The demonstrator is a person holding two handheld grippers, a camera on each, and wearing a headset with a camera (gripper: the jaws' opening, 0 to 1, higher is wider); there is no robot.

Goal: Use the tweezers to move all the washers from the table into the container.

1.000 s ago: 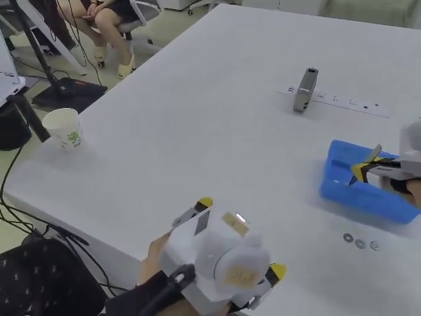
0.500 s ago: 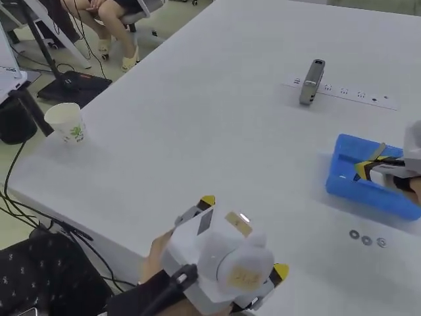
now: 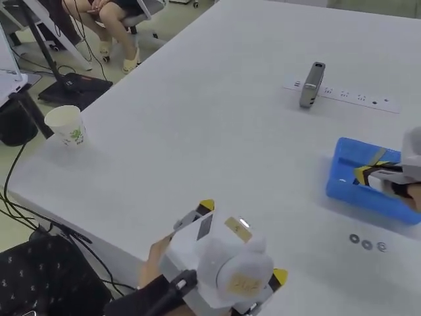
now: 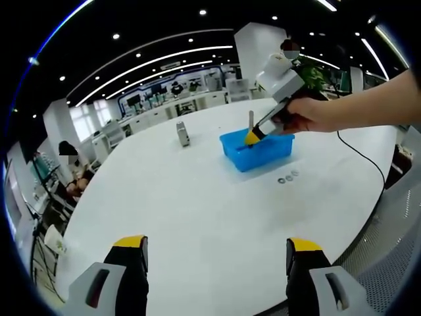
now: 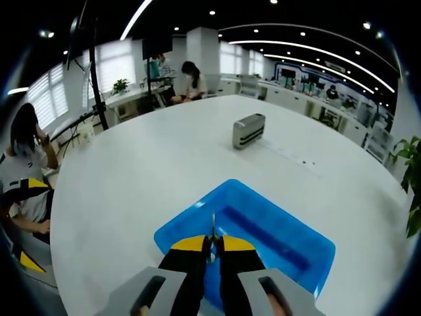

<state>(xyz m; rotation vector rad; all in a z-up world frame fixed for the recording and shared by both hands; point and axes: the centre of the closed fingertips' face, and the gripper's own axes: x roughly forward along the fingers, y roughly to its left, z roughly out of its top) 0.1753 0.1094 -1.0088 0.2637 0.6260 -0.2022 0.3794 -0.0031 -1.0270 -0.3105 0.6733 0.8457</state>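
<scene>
Right gripper (image 5: pixel 212 245) clenched on tweezers (image 5: pixel 213 226); tips sat over blue container (image 5: pixel 276 245) just ahead of its fingers (image 5: pixel 191 244). Three washers (image 3: pixel 367 245) lay on table (image 4: pixel 197 197) beside container. Left gripper (image 4: pixel 217 243) released, fingers spread.

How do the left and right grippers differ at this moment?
The left gripper has jaws wide apart and empty; the right gripper is shut on the tweezers. The left hangs over bare table near the edge; the right is over the blue container. Both have yellow jaw tips.
</scene>
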